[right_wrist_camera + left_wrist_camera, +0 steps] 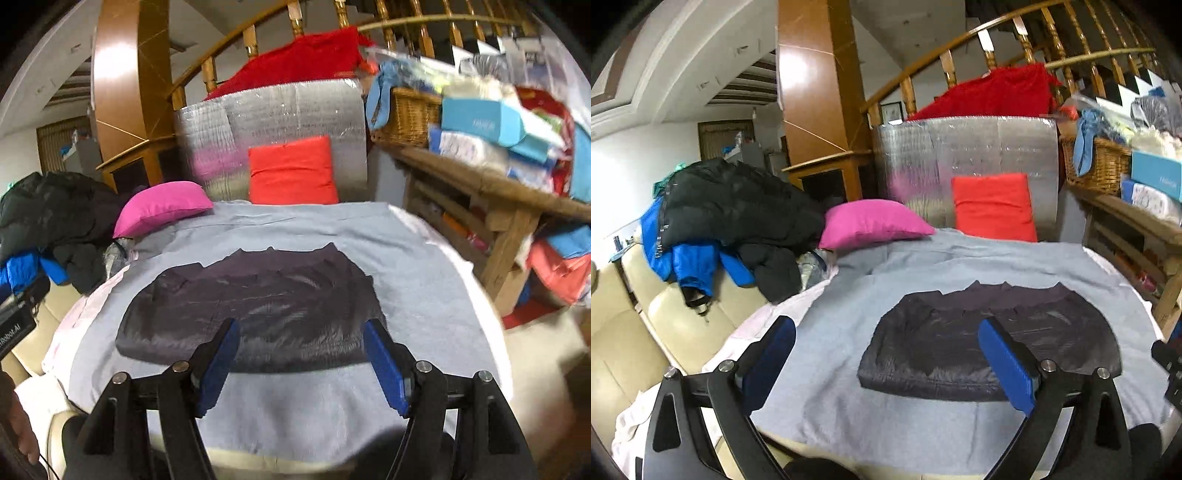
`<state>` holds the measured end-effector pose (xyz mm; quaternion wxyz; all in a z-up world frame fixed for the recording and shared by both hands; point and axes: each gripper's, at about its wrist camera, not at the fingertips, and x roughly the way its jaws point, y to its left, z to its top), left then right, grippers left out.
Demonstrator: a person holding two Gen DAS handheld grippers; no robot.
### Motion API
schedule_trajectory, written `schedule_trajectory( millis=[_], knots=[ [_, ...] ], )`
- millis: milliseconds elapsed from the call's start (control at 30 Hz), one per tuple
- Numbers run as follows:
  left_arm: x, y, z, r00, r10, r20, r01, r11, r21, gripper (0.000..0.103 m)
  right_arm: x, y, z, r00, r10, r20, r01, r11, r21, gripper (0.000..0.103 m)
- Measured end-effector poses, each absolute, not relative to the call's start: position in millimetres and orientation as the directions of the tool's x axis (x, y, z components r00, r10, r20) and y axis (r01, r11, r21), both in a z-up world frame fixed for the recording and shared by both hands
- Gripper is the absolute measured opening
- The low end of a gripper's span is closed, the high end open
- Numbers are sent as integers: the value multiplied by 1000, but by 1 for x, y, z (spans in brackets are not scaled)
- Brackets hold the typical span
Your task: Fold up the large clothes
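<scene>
- left wrist view: the left gripper (886, 354), black arms with blue pads, stands spread wide with nothing between its pads; it hangs above the bed, apart from the cloth.
- the folded dark grey quilted jacket (990, 343) lies flat on the pale grey bedsheet (849, 369), at 12 o'clock from the gripper, its collar points toward the far end.
- at 11 o'clock, a magenta pillow (871, 223); at 1 o'clock, a red-orange square cushion (993, 206) leaning on a silver foil panel (960, 147).
- at 10 o'clock, a heap of black and blue puffy coats (731, 221) on a cream leather sofa (646, 332).
- right wrist view: the right gripper (301, 360) is partly open and empty, raised over the near edge of the jacket (258, 310).
- at 2 o'clock, a wicker basket (406, 118) on a wooden shelf (480, 181).
</scene>
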<state>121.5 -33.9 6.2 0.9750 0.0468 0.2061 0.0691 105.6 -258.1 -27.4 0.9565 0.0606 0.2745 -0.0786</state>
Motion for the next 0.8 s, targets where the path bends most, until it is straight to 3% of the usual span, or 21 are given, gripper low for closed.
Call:
schedule_trajectory(
  millis=[467,800],
  knots=[
    [38,-8,44,932,164,-323,-146,986,78,99,33,-218,20,891,-127,-437,192,976,106,73],
    [25,-11,51,942,146,-303,-126,988,84,99,34,-212,14,882,-130,-453,191,977,93,73]
  ],
)
